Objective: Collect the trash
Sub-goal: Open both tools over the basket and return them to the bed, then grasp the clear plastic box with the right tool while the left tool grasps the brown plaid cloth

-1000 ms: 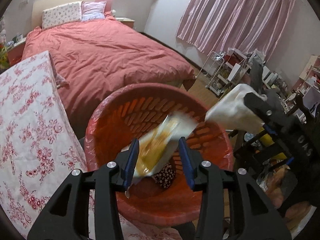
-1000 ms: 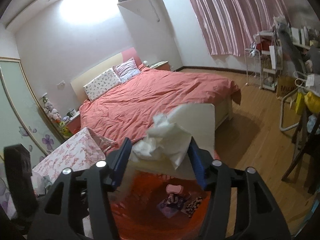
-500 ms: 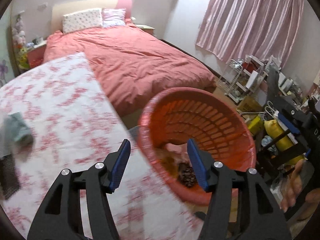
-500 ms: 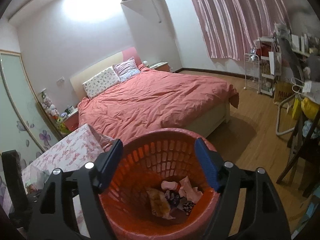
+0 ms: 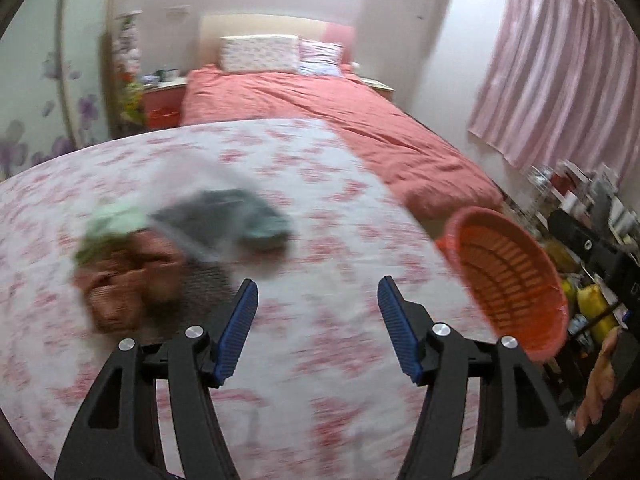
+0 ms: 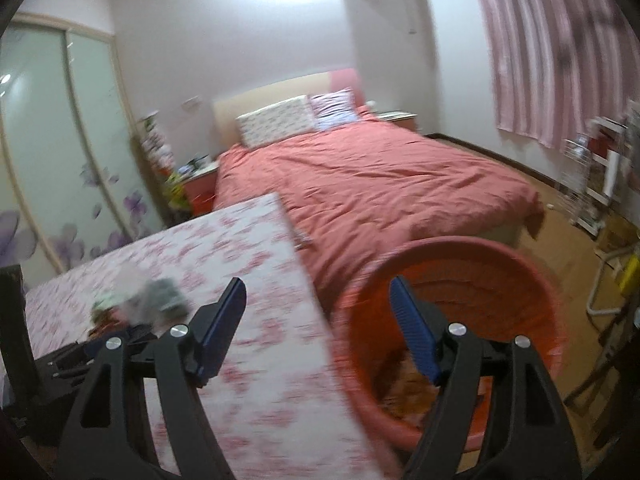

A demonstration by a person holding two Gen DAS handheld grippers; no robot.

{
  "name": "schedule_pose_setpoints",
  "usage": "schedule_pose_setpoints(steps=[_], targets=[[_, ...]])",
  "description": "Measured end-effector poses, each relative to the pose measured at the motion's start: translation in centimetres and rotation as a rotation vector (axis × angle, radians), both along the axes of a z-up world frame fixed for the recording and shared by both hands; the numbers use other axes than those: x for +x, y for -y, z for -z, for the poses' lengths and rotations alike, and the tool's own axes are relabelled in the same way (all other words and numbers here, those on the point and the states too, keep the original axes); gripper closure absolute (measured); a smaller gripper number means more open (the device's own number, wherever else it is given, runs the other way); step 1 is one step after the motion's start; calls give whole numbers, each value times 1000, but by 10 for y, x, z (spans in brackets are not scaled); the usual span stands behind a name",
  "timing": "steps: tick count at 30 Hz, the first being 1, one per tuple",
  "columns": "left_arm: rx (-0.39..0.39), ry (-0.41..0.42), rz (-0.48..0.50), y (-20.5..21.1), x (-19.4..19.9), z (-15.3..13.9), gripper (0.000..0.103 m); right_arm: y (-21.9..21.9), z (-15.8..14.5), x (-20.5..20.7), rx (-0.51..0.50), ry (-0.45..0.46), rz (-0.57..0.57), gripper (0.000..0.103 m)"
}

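Observation:
A blurred heap of trash lies on the floral tablecloth [image 5: 320, 184]: a brown wrapper [image 5: 120, 284], a green scrap [image 5: 112, 220], a dark teal packet [image 5: 256, 216] and clear plastic. My left gripper [image 5: 317, 284] hangs over the cloth just right of the heap, its jaws opening with nothing between them. The red basket [image 6: 480, 264] stands off the table's right edge with trash [image 6: 408, 392] in its bottom. My right gripper [image 6: 317, 282] is open and empty, straddling the table's edge and the basket's rim. The heap [image 6: 148, 300] shows left of it.
A bed with a coral cover [image 6: 380, 176] fills the room behind the table. Pink curtains [image 5: 560, 80] hang on the right, with cluttered shelves [image 5: 572, 192] below them. A sliding wardrobe [image 6: 60, 140] stands on the left. A person's hand [image 5: 600, 380] shows at the right edge.
Both grippers let their trash fall into the basket, opened, and swung left away from it toward the table. The heap on the cloth has come into view.

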State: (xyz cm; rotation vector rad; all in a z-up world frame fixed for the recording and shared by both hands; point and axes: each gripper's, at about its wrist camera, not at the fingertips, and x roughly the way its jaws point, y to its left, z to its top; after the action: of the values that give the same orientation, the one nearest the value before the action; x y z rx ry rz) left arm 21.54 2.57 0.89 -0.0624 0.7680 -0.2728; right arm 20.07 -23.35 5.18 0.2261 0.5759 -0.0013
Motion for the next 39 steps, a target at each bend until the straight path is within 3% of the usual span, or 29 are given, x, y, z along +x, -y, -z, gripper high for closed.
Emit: schedule_pose_setpoints(steps=[9,17,26,30,39], targets=[[19,15,-207,-96,1,5,40,-114,25,38,-52,-68,-195,32],[0,-1,-295,-143,1,15,40,-170,38,69,-59,-112,-251,52],[-31,-12,-299,-159,4,23,40,-194,54,100,-60,-174,-235,73],[-32,-6,-282,-156,4,23,40,-195,60,109,-48,-203,-233,88],[-20,-18,-247,-143,10,27,40,-180,56,104,6,-182,-179,97]])
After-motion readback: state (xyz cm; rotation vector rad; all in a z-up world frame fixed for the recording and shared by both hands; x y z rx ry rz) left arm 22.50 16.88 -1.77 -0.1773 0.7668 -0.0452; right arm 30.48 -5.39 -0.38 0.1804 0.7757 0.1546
